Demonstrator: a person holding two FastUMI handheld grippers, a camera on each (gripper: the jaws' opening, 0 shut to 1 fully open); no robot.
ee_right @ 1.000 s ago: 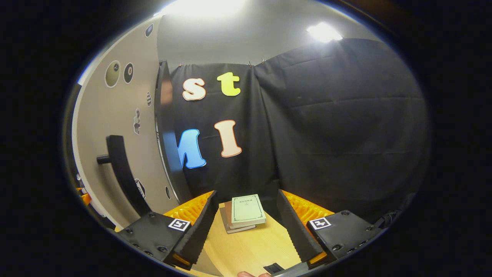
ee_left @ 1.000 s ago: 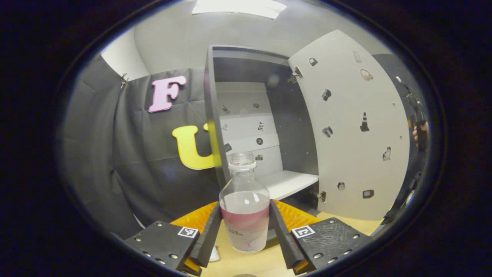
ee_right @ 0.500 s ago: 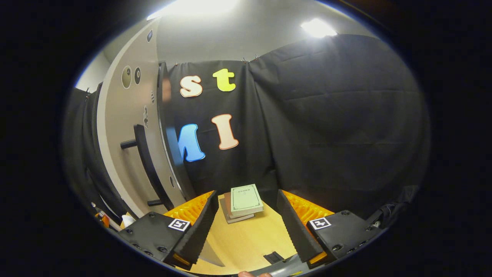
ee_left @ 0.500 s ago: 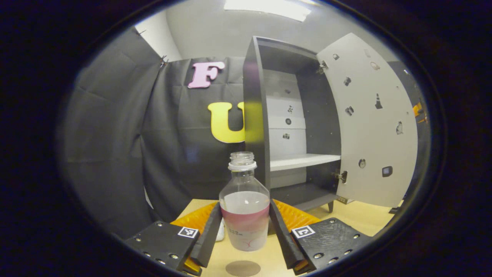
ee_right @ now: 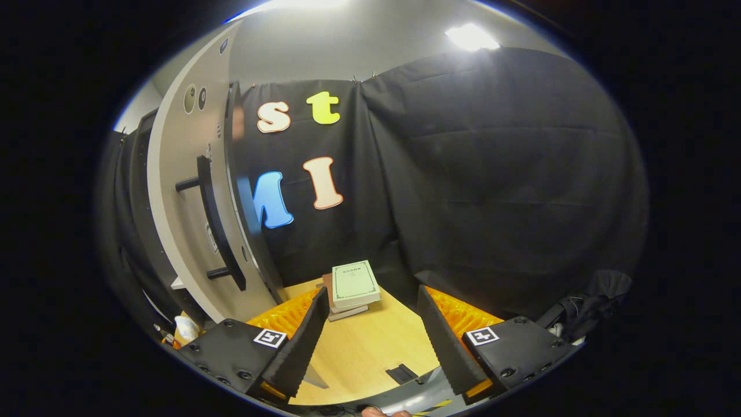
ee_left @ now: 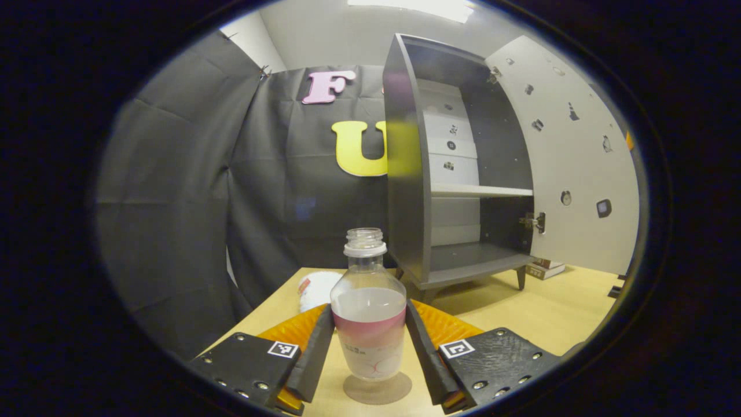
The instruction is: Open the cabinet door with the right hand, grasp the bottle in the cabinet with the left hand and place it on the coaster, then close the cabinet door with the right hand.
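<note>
Left tool (ee_left: 369,347) pinches the bottle (ee_left: 369,315), both fingers (ee_left: 314,353) pressed on its sides at the label band. Bottle is clear, uncapped, part full of clear liquid, upright. Its base sits over the round brownish coaster (ee_left: 377,389) on the wooden surface (ee_left: 538,313); cannot tell if the base touches the coaster or hangs just above it. Behind the bottle to the right, the cabinet (ee_left: 405,174) stands on short legs, dark grey outside, with a white shelf (ee_left: 480,190) inside. Cabinet door (ee_left: 573,168) is swung wide open to the right, pale inner face with small stickers, hinge visible at its lower edge. A white crumpled object (ee_left: 315,288) lies on the surface just left of and behind the bottle. Books (ee_left: 547,269) peek out on the surface below the door's bottom edge. In the right gripper view, the right tool (ee_right: 370,341) is spread apart, nothing between its fingers, hovering above the surface. Cabinet door's outer face with a dark bar handle (ee_right: 217,226) is at the left of that view, apart from the tool. A stack of books lies on the surface ahead of the tool, near the black cloth wall (ee_right: 509,174). A small dark flat piece (ee_right: 402,373) lies on the surface between the fingers, closer in.
</note>
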